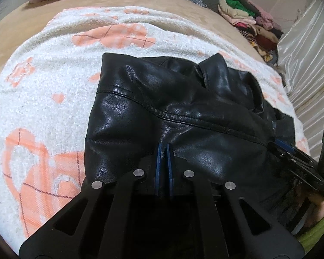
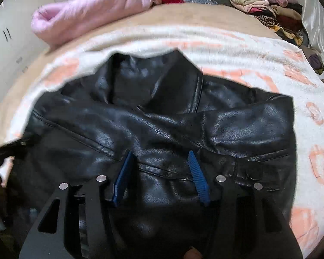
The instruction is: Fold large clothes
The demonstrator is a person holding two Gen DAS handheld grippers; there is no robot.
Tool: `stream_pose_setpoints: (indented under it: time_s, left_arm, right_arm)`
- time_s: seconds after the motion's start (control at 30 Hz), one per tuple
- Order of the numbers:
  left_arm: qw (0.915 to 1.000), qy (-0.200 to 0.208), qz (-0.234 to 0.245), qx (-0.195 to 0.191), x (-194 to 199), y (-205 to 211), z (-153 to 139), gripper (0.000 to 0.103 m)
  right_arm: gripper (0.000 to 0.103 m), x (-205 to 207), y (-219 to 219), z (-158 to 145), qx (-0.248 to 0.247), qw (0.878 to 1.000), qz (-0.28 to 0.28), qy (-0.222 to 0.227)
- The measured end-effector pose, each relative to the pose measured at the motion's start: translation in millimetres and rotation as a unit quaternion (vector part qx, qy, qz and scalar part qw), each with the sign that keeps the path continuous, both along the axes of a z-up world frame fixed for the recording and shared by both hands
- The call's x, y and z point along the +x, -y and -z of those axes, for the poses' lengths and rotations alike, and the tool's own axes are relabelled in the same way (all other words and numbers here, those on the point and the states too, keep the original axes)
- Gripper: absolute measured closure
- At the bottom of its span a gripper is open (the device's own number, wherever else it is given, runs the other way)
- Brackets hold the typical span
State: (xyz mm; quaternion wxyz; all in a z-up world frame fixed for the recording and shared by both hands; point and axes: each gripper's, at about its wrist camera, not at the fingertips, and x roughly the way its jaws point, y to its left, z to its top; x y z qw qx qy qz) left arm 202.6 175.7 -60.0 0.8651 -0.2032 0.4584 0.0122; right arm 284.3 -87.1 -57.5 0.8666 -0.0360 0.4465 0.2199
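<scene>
Right wrist view: black leather jacket (image 2: 162,125), collar pointing away; right gripper (image 2: 161,159) spread above it; left gripper (image 1: 164,149) clenched.

1. The left wrist view is aimed steeply down, close over the black leather jacket (image 1: 172,108), seen from its left.
2. The right wrist view is aimed likewise, nearer centre.
3. The jacket, blanket (image 2: 259,56) and clothes pile (image 1: 248,19) at upper right are shared.
</scene>
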Motion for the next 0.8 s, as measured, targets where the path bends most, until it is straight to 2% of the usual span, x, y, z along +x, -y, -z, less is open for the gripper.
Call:
stream_pose_setpoints:
  time_s: [0.03, 0.1, 0.13, 0.17, 0.23, 0.33, 0.43, 0.53, 0.6, 0.63, 0.73, 0.77, 0.8]
  left_arm:
    - [1.0, 0.007, -0.001, -0.004, -3, -1, -4, 0.102]
    - [0.9998, 0.02, -0.002, -0.004, -12, -3, -15, 0.102]
    - [0.9997, 0.024, -0.003, 0.0, -17, -2, -20, 0.101]
    - [0.9995, 0.03, -0.004, 0.008, -22, 0, -26, 0.094]
    - [0.9983, 0.05, 0.006, 0.028, -36, 11, -40, 0.085]
    - [0.997, 0.051, 0.035, 0.047, -45, 33, -44, 0.085]
    - [0.9951, 0.035, 0.071, 0.059, -53, 56, -36, 0.083]
    - [0.9937, 0.014, 0.08, 0.077, -55, 69, -19, 0.079]
    - [0.9941, 0.01, 0.076, 0.076, -54, 72, -12, 0.079]
    - [0.9945, 0.01, 0.075, 0.073, -53, 70, -10, 0.079]
    - [0.9949, 0.012, 0.076, 0.065, -51, 69, -3, 0.079]
    - [0.9953, 0.011, 0.075, 0.06, -51, 68, -1, 0.079]
    - [0.9952, 0.01, 0.077, 0.06, -51, 68, 1, 0.079]
  right_arm:
    - [0.049, -5, 6, -8, 0.016, 1.0, -0.001, 0.007]
    - [0.039, -22, 22, -29, 0.041, 0.999, -0.001, 0.031]
    - [0.038, -29, 28, -36, 0.044, 0.998, 0.002, 0.041]
    - [0.038, -36, 36, -44, 0.05, 0.997, 0.003, 0.05]
    - [0.038, -46, 43, -50, 0.054, 0.997, 0.001, 0.056]
    - [0.038, -61, 46, -51, 0.042, 0.997, -0.005, 0.063]
    - [0.038, -78, 41, -45, 0.041, 0.997, -0.014, 0.059]
    - [0.038, -85, 32, -42, 0.041, 0.997, -0.026, 0.059]
    - [0.035, -86, 28, -40, 0.038, 0.997, -0.033, 0.053]
    - [0.033, -83, 27, -33, 0.025, 0.999, -0.028, 0.039]
    - [0.035, -68, 24, 2, -0.015, 1.0, -0.013, -0.014]
    - [0.035, -66, 26, 16, -0.012, 1.0, -0.009, -0.026]
    - [0.036, -67, 25, 19, -0.012, 1.0, -0.007, -0.019]
